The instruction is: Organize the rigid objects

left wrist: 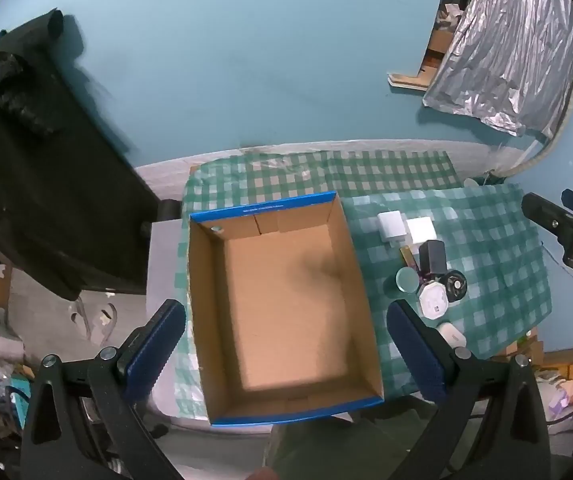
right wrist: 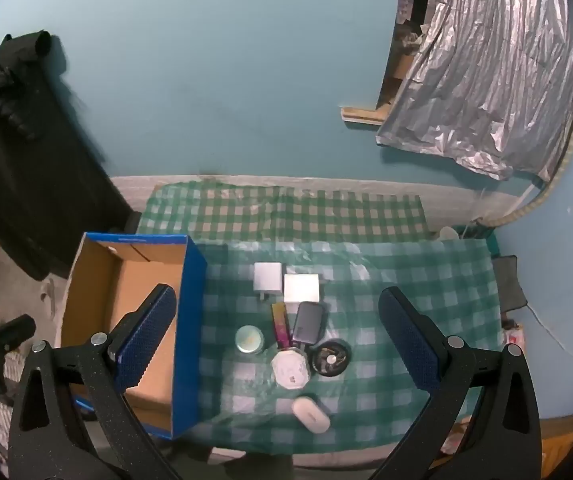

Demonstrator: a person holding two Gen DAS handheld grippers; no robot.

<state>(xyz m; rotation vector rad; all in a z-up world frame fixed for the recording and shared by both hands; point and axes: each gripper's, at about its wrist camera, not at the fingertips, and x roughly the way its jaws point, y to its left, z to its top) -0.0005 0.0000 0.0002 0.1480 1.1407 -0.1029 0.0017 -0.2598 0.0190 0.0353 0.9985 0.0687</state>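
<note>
1. The left gripper (left wrist: 286,344) is held above the cardboard box (left wrist: 282,304), its jaws spread wide apart with nothing between them.
2. The right gripper (right wrist: 278,344) is held above the cluster of small objects, its jaws likewise wide apart and gripping nothing.
3. The cardboard box, blue-rimmed and with nothing inside, is seen on the checked cloth (right wrist: 426,280) covering the worktop.
4. To the right of the box, close together, are found two white chargers (right wrist: 268,276), a black power bank (right wrist: 308,322), a pink-yellow stick (right wrist: 280,324), a teal round tin (right wrist: 249,339), a white octagonal case (right wrist: 291,368) and a black round disc (right wrist: 331,358).
5. A white oval case (right wrist: 310,414) is seen apart from them, nearest the worktop's front edge.
</note>
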